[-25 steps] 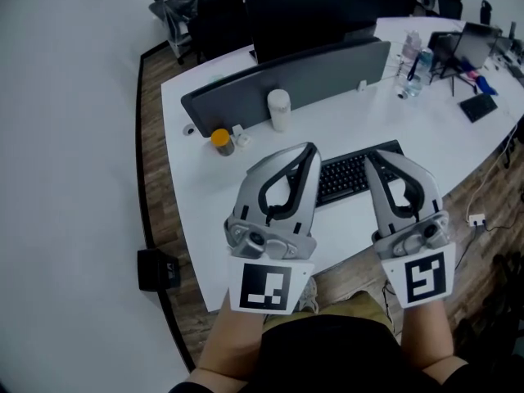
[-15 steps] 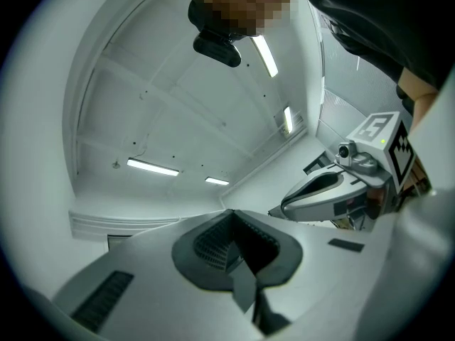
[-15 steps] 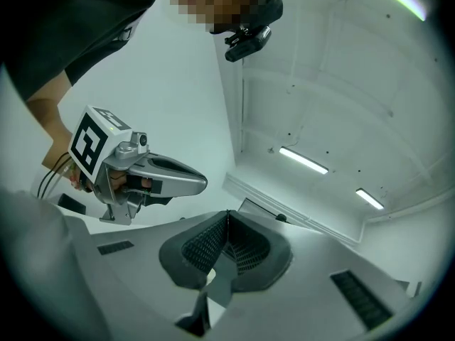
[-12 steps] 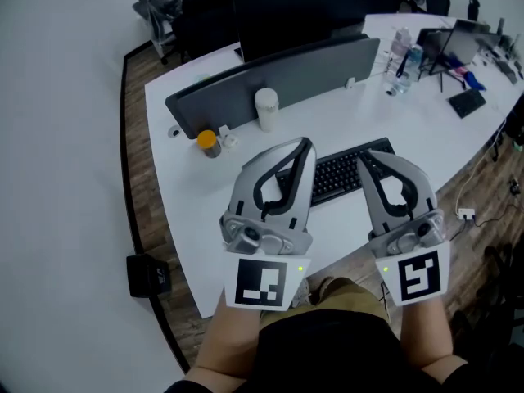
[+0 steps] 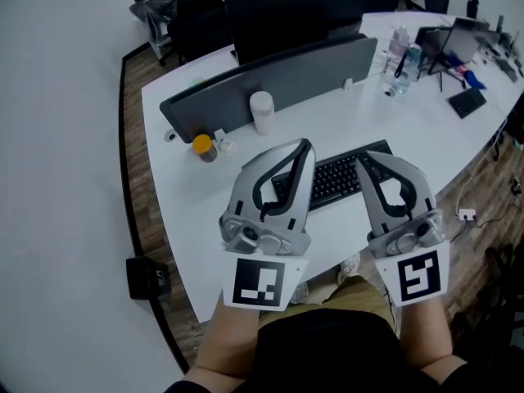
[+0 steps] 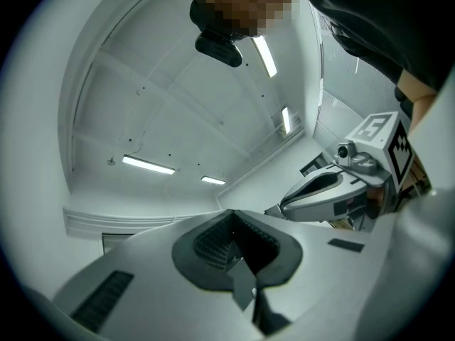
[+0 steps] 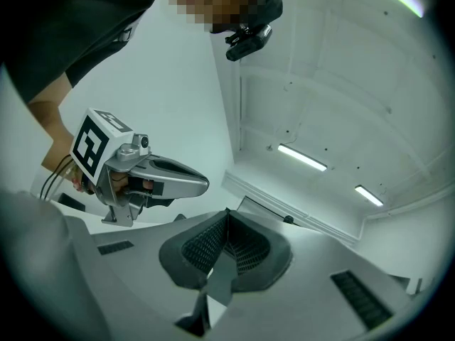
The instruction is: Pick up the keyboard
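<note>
A black keyboard (image 5: 336, 178) lies on the white desk (image 5: 196, 211), partly hidden behind my two grippers in the head view. My left gripper (image 5: 306, 146) is held above the keyboard's left end, jaws shut with nothing between them. Over the keyboard's right end, my right gripper (image 5: 362, 160) is also shut and empty. Both point slightly upward, so the left gripper view shows only my closed left gripper (image 6: 231, 215), the ceiling and the right gripper (image 6: 334, 190). The right gripper view shows my shut right gripper (image 7: 227, 215) and the left gripper (image 7: 142, 172).
Behind the keyboard stand a grey divider panel (image 5: 270, 80), a white cylinder (image 5: 262, 111) and an orange-lidded jar (image 5: 203, 146). A dark monitor (image 5: 303, 11) rises beyond the panel. Bottles (image 5: 401, 56) sit at the back right. A black box (image 5: 147, 278) lies on the floor left.
Both grippers stay shut and have sunk slightly towards the desk. In the head view the desk and its things have shifted a little to the left.
</note>
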The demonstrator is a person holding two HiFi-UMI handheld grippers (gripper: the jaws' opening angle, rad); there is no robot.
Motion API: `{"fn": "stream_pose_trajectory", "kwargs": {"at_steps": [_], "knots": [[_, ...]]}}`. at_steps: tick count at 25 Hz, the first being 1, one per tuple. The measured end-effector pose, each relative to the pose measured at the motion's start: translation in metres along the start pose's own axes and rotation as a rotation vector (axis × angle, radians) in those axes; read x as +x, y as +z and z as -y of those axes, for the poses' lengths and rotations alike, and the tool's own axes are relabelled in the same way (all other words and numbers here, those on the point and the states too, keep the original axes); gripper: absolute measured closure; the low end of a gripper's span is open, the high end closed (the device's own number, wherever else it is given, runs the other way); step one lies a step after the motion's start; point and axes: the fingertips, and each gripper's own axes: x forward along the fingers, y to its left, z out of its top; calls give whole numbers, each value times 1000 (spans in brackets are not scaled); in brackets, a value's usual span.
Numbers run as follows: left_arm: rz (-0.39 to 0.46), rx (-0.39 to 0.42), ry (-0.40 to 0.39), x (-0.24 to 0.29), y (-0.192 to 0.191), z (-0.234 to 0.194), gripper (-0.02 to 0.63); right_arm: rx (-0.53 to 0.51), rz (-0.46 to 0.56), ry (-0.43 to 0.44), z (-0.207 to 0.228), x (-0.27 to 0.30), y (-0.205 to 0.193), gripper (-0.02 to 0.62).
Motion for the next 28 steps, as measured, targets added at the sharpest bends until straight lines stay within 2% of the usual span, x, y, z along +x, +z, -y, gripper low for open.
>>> {"fn": "stream_pose_trajectory", "kwargs": {"at_steps": [5, 10, 16, 23, 28], "knots": [[-35, 27, 44, 12, -11, -1, 598, 20, 28, 33, 11, 9, -14, 565], [-93, -10, 86, 27, -25, -2, 598, 25, 63, 112, 25, 17, -26, 565], [-121, 20, 130, 63, -21, 7, 598, 61, 128, 184, 61, 23, -34, 565], [-195, 48, 199, 96, -34, 24, 598, 120, 155, 283, 92, 24, -67, 565], [-230, 69, 220, 115, -42, 33, 598, 151, 192, 286, 114, 29, -82, 565]]}}
